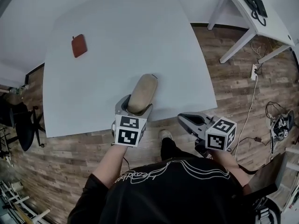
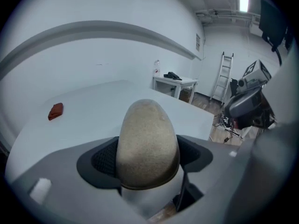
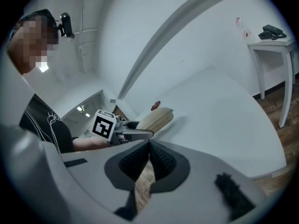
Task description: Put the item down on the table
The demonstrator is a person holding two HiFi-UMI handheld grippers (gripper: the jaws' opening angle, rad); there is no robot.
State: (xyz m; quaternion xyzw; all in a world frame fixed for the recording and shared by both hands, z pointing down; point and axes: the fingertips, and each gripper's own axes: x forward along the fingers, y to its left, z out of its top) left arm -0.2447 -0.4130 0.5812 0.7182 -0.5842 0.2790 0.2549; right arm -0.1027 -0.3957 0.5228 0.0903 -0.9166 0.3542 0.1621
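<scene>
A beige, oblong, soft-looking item sticks forward out of my left gripper, whose jaws stand wide and press on its two sides. In the left gripper view the item fills the space between the dark pads. It hangs over the near part of the white table; I cannot tell whether it touches the top. My right gripper is off the table's front right edge, shut with nothing in it. From that side I see the item and the left gripper's marker cube.
A small red flat object lies at the table's far left. A white side table with a black telephone stands back right. Cables and a power strip lie on the wood floor, and a dark chair is at left.
</scene>
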